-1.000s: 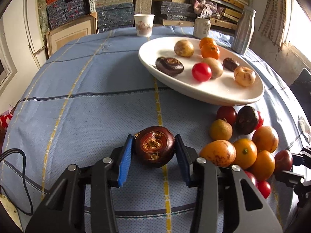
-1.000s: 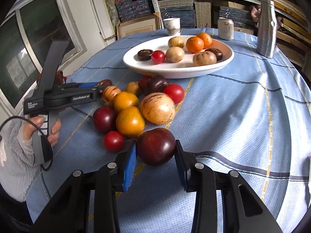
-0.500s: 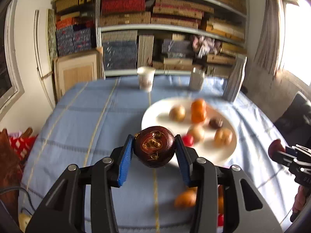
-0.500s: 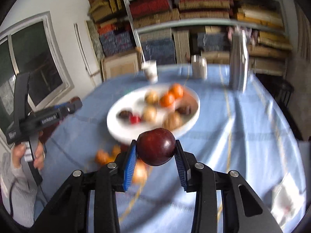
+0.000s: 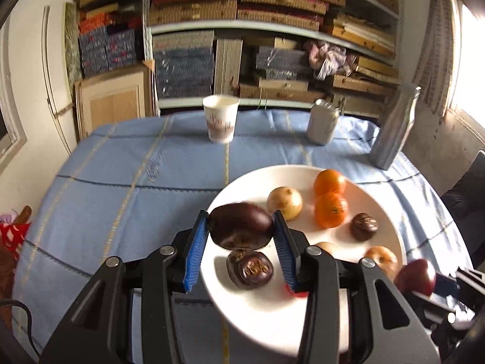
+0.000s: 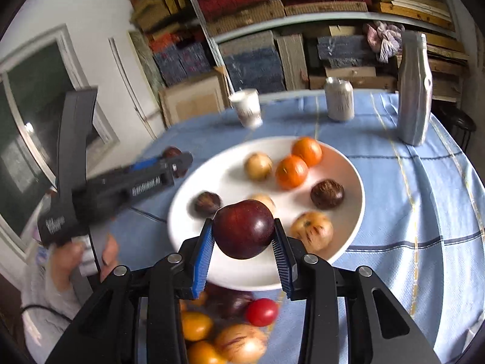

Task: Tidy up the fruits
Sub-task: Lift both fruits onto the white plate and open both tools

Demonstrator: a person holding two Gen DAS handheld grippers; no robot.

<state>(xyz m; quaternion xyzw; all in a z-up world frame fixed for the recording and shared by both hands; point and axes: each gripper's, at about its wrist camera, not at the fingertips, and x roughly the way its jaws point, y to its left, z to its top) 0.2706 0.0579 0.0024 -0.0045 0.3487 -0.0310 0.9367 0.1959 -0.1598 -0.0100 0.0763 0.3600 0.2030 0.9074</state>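
My left gripper (image 5: 241, 232) is shut on a dark purple mangosteen (image 5: 241, 226) and holds it above the left part of the white plate (image 5: 385, 212). My right gripper (image 6: 242, 238) is shut on a dark red plum (image 6: 244, 229) above the plate's near edge (image 6: 351, 188). On the plate lie two oranges (image 6: 291, 171), a second mangosteen (image 5: 250, 268), pale yellow fruits (image 5: 285, 201) and a brown fruit (image 6: 327, 194). Loose fruits (image 6: 239, 344) and a red tomato (image 6: 262, 312) lie on the cloth in front of the plate.
A paper cup (image 5: 221, 118), a silver can (image 5: 322, 126) and a tall grey bottle (image 5: 394, 129) stand at the table's far side on the blue cloth (image 5: 121, 182). Shelves of stacked goods rise behind. The left gripper shows in the right wrist view (image 6: 178, 163).
Both grippers lifted their fruits off the table and carried them over the plate. The left gripper's mangosteen has turned in the jaws.
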